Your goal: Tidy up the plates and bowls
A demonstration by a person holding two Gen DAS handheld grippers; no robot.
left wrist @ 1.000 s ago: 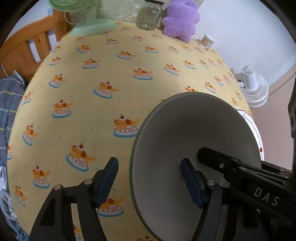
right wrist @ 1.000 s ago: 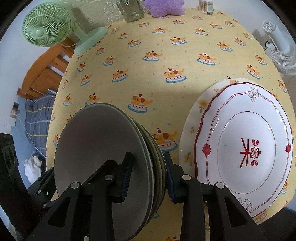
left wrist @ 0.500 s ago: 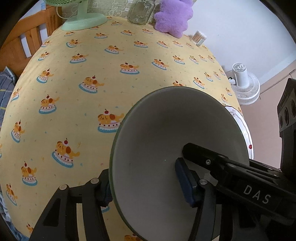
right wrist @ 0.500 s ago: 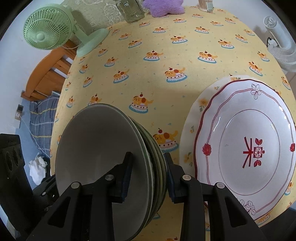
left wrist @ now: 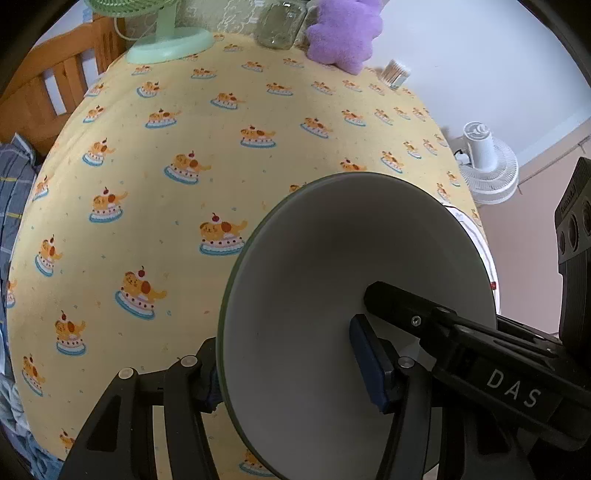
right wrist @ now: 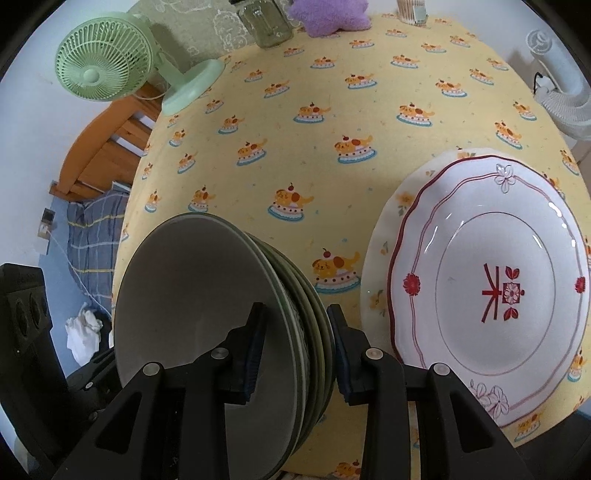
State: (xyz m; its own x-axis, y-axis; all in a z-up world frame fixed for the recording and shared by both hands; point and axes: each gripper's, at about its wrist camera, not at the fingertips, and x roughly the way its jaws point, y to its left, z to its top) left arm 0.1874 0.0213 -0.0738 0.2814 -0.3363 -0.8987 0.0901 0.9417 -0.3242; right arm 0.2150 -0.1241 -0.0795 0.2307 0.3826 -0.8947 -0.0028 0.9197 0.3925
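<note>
Closed since earlier: my left gripper (left wrist: 291, 369) on the grey bowl stack (right wrist: 221, 332) rim; right gripper (right wrist: 295, 350) clamps it beside the red-patterned plate (right wrist: 498, 288). Lift level, both gripping firmly.

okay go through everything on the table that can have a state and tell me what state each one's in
stack of bowls: nested, tilted on edge, gripped.
right gripper: shut across the stack's rims.
left gripper: straddling the stack; contact unclear.
red-trimmed plate: flat, face up on a floral plate.
green fan: upright; running or not unclear.
glass jar: upright.
</note>
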